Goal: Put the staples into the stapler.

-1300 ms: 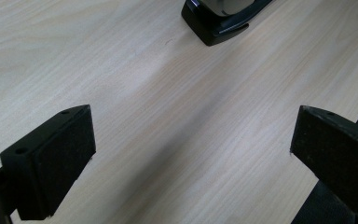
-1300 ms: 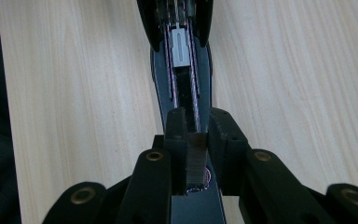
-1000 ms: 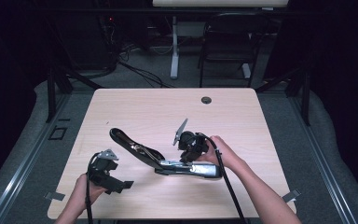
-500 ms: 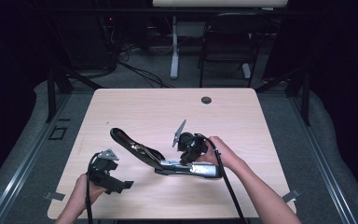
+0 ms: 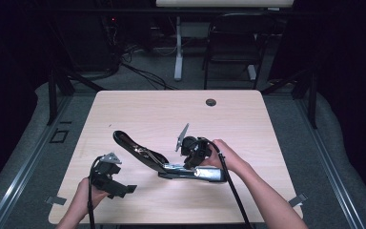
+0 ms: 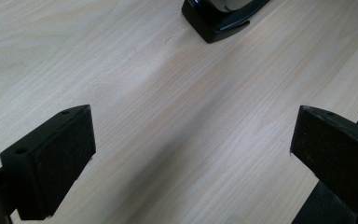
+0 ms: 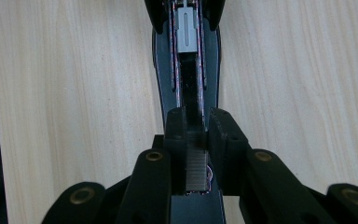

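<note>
Between the right tool's [image 7: 196, 140] nearly closed jaws sits a strip of staples [image 7: 196, 170], gripped over the open stapler's [image 5: 171, 164] loading channel [image 7: 187, 79]. Keep the strip square to the rails and lower it straight, or it may jam. Beyond it waits the grey pusher [image 7: 187, 30]. Left tool [image 6: 191, 154] rests released above bare surface [image 6: 135, 93], short of the stapler's base.

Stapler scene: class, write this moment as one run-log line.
stapler: open on table | right gripper: shut on strip of staples over channel | left gripper: open, apart
</note>
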